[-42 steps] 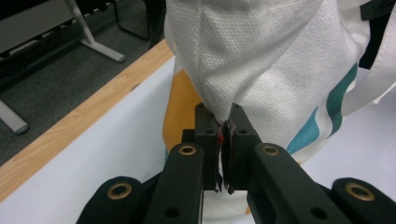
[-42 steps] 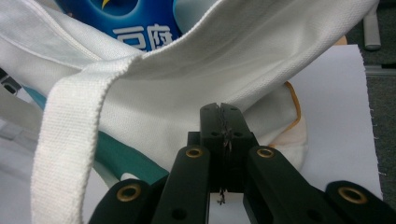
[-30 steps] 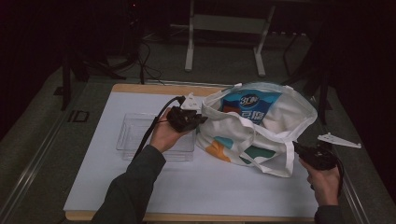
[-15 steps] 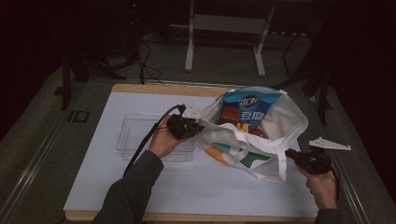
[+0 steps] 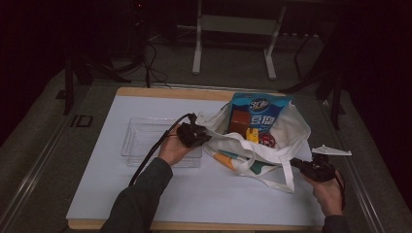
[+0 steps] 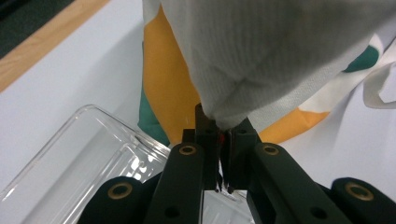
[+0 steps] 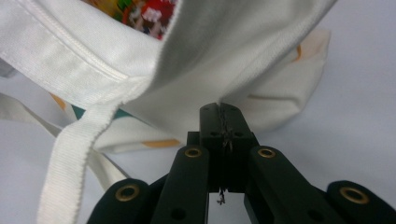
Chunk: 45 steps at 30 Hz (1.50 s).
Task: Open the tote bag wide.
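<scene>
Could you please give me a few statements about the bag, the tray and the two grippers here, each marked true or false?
1. The left gripper is shut on the tote bag. True.
2. The right gripper is open, clear of the bag. False: it is shut on the cloth.
3. A blue snack packet stands in the bag. True.
4. The clear tray holds the snacks. False: they are in the bag.
</scene>
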### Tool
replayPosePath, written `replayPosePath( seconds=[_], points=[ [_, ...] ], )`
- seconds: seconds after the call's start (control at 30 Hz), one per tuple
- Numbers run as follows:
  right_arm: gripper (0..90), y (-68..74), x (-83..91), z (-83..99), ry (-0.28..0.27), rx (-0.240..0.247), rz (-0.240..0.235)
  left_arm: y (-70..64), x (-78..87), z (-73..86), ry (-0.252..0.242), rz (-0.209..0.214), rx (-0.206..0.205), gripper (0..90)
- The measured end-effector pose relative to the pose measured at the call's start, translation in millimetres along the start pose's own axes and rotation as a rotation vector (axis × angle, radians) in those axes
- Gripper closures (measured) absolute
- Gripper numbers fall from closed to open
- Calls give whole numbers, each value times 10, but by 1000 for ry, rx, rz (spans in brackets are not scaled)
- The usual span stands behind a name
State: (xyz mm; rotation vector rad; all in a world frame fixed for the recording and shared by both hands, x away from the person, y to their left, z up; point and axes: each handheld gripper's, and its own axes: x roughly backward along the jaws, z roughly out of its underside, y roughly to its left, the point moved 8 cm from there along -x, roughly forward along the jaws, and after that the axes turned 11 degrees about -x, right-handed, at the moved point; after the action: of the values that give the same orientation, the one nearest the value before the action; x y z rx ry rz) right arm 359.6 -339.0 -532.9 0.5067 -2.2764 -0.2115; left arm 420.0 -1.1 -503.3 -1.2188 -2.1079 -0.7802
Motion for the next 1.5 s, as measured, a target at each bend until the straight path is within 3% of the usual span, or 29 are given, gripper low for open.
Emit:
replayPosePath(
  seconds=[0.27, 0.5, 0.7, 0.9, 1.1, 1.33, 1.5],
  points=[
    [898, -95, -124, 133, 41, -14, 38, 2, -79, 32, 25, 11, 14, 864],
    [899, -78, -96, 120, 24, -15, 42, 13, -97, 53, 38, 4, 28, 858],
    [891, -49, -1, 56, 0, -10, 46, 8, -33, 38, 2, 11, 46, 685],
    [827, 16, 232, -88, -66, -5, 46, -15, 136, 22, -24, 1, 28, 625],
    [826, 116, 474, -221, -133, 7, 30, -42, 354, 15, -89, 7, 32, 670],
    [828, 296, 512, -311, -152, 55, 16, -241, 620, -183, -181, 31, -24, 721],
    [826, 382, 465, -368, -166, 64, 7, -335, 748, -389, -217, 13, -81, 724]
  ],
)
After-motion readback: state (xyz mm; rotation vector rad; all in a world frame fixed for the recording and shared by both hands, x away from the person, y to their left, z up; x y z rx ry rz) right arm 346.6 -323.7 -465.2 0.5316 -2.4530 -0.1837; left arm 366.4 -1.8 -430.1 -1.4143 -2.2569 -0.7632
